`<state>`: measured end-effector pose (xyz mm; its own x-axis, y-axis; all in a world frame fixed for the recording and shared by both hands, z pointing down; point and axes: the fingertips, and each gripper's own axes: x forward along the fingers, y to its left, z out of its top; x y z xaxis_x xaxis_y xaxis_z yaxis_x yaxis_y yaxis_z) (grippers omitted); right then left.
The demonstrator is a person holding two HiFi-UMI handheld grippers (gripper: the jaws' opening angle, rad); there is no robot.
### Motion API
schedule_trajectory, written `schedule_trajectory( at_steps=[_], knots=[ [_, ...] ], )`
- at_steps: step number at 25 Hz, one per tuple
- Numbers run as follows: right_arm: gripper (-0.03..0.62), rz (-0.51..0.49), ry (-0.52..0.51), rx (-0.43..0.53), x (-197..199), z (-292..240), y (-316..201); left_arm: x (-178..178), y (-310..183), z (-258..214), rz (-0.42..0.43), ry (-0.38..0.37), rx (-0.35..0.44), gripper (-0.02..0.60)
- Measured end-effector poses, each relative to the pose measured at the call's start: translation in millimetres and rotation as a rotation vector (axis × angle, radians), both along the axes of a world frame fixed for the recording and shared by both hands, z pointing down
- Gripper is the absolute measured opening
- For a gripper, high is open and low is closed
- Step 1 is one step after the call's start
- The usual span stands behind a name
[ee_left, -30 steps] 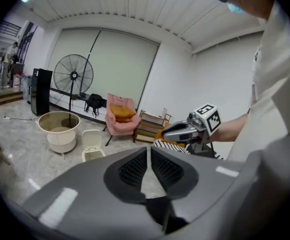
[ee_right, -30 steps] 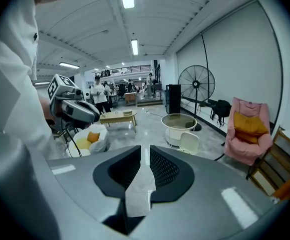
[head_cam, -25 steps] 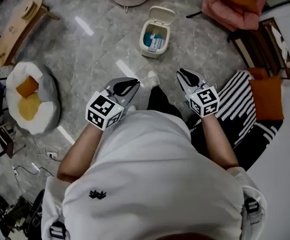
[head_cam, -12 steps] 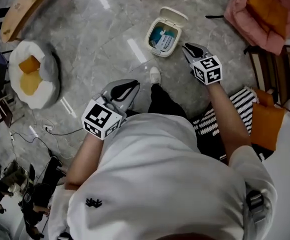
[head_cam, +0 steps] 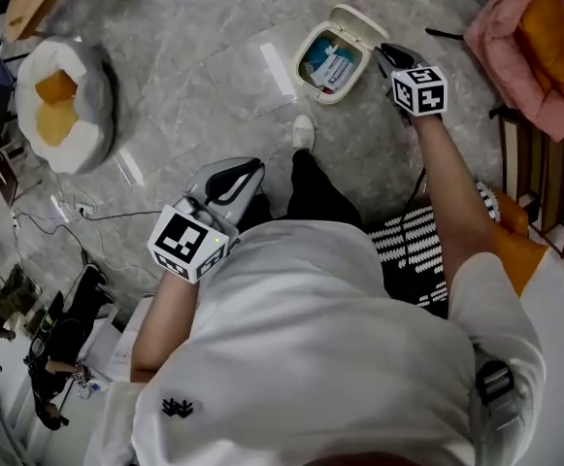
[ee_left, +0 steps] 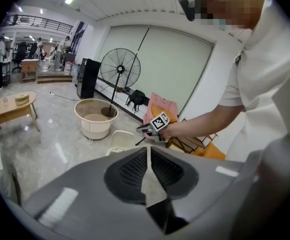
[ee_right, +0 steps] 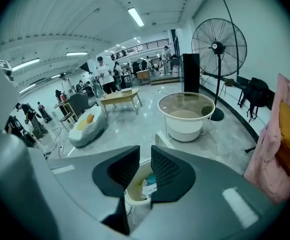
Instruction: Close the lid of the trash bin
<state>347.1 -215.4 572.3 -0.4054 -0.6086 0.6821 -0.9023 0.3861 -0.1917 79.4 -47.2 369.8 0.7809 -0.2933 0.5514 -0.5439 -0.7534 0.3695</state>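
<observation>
Head view | grey marble floor (head_cam: 194, 76) | trash bin (head_cam: 332, 61) stands on it, lid (head_cam: 356, 19) up | right gripper (head_cam: 388, 52) just beside bin, jaws slightly apart, empty | left gripper (head_cam: 243, 168) well apart from bin, jaws together, empty

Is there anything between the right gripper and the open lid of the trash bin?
Nothing visible does. The right gripper, jaws apart and empty, is close beside the trash bin, and its raised lid stands free just beyond.
</observation>
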Motion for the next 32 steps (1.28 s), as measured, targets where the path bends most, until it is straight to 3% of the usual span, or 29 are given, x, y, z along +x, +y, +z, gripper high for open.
schedule_trajectory(
  at_steps=[16, 32],
  knots=[
    [0.075, -0.074, 0.076, -0.109, 13.4, 87.6, -89.1, -1.6, -17.6, 15.2, -0.075, -0.014, -0.044, 0.08],
    [0.084, -0.114, 0.06, -0.174, -1.8, 111.1, -79.0, -5.9, -19.1, 24.5, -0.08, -0.009, -0.066, 0.08]
  ],
)
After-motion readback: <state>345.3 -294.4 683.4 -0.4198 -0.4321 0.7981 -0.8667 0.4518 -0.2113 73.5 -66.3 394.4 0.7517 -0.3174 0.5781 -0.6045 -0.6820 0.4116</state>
